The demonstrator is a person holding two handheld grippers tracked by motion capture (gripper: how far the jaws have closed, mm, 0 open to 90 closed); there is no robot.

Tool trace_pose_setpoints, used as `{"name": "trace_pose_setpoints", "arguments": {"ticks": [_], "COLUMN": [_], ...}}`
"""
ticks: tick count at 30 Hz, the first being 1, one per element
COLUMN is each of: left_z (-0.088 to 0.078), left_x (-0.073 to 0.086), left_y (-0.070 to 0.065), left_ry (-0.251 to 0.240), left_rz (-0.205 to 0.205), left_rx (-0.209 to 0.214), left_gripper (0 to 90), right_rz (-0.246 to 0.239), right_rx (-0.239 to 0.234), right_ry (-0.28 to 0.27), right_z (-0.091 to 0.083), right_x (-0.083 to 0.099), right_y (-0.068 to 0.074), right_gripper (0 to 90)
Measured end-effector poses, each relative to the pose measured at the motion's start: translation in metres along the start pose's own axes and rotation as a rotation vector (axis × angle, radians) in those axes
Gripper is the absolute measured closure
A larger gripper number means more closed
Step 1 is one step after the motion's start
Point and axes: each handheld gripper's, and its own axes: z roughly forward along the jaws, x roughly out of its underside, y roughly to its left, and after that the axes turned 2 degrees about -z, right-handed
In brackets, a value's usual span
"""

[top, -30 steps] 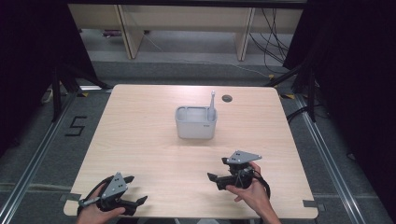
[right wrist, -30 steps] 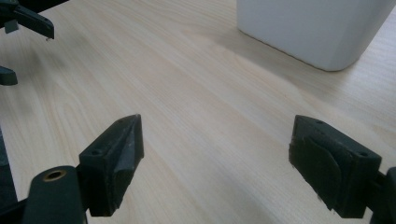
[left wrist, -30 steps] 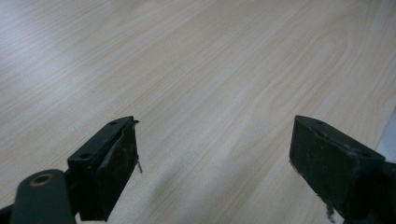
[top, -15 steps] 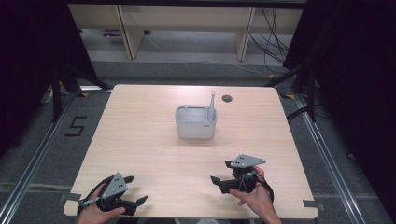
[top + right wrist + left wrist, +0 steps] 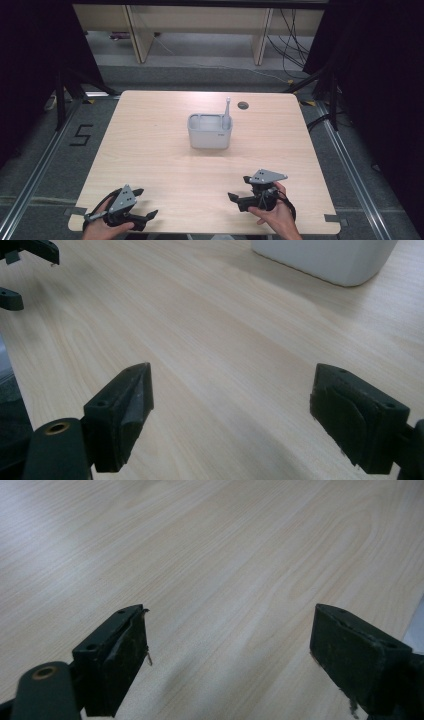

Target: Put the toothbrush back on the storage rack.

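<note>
At the near edge of the counter, we hold the left hand-held gripper (image 5: 142, 204) low over the bare wood, jaws spread wide with nothing between them; the left gripper view shows both black pads apart above plain grain. We hold the right hand-held gripper (image 5: 239, 188) the same way, off to the right: jaws spread, nothing pinched, its grey three-cornered plate on top, and our hand (image 5: 272, 216) wrapped around its body from below. Its jaws point left and slightly forward, so the right gripper view catches the tips of the other gripper far off at the upper left and the rounded base of the box at the upper right.

Farther out, well apart from both grippers, the small white plastic box (image 5: 210, 136) stands upright near the middle of the pale wooden counter (image 5: 150, 135). A slim white stick-like tool (image 5: 227, 113) leans upright in its right-hand corner, its tip rising above the rim. Beyond it, a dark round grommet hole (image 5: 243, 105) sits near the far edge.

We judge that both grippers are parked open and low as a ready stance, leaving the box within easy reach ahead, the right gripper nearer to it.
</note>
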Motion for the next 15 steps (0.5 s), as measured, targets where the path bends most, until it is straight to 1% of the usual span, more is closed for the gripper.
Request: {"name": "trace_pose_setpoints", "arguments": {"ticks": [1, 2, 3, 4, 5, 6, 7, 8, 9, 10, 12, 13, 14, 15], "left_z": [0.0006, 0.0006, -0.0002, 0.0005, 0.0004, 0.0000, 0.0008, 0.0008, -0.0001, 0.0004, -0.0001, 0.0003, 0.0001, 0.0000], "left_x": [0.0003, 0.0003, 0.0000, 0.0003, 0.0004, 0.0002, 0.0003, 0.0003, -0.0001, 0.0002, -0.0001, 0.0001, -0.0002, 0.0001], "left_y": [0.0002, 0.0002, 0.0006, 0.0001, -0.0002, -0.0007, -0.0017, -0.0017, 0.0002, 0.0001, 0.0005, 0.0002, 0.0003, -0.0005], "left_ry": [-0.010, -0.010, 0.002, -0.009, -0.007, -0.001, -0.012, -0.012, 0.000, -0.009, 0.002, -0.006, -0.001, 0.000], "left_rz": [0.000, 0.000, 0.001, -0.001, -0.003, -0.009, -0.021, -0.021, 0.002, -0.001, 0.002, 0.002, 0.005, -0.005], "left_rx": [-0.004, -0.004, 0.001, 0.001, 0.007, 0.007, 0.007, 0.007, -0.004, -0.003, 0.000, -0.002, -0.001, 0.007], "left_gripper": [14.7, 14.7, 14.7, 14.7, 14.7, 14.7, 14.7, 14.7, 14.7, 14.7, 14.7, 14.7, 14.7, 14.7], "right_rz": [-0.008, -0.008, 0.001, 0.023, 0.035, 0.004, -0.001, 0.030, 0.002, 0.006, -0.016, 0.040, 0.012, 0.010], "right_rx": [0.018, 0.018, 0.016, 0.006, 0.015, 0.018, 0.013, 0.014, 0.022, 0.016, 0.018, 0.017, 0.014, 0.015], "right_ry": [0.000, 0.000, 0.016, 0.021, 0.024, 0.020, 0.022, 0.034, 0.031, 0.026, 0.032, 0.051, 0.045, 0.047], "right_z": [-0.0006, -0.0006, -0.0014, -0.0012, -0.0019, -0.0019, -0.0020, -0.0029, -0.0031, -0.0022, -0.0028, -0.0041, -0.0033, -0.0032], "right_x": [0.0007, 0.0007, 0.0024, 0.0033, 0.0043, 0.0044, 0.0048, 0.0057, 0.0059, 0.0067, 0.0073, 0.0080, 0.0081, 0.0085], "right_y": [-0.0002, -0.0002, 0.0005, 0.0018, 0.0031, 0.0013, 0.0012, 0.0035, 0.0018, 0.0022, 0.0014, 0.0051, 0.0034, 0.0035], "right_gripper": [17.7, 17.7, 16.8, 16.8, 16.8, 16.7, 16.6, 16.6, 16.6, 16.5, 16.4, 16.4, 16.4, 16.4]}}
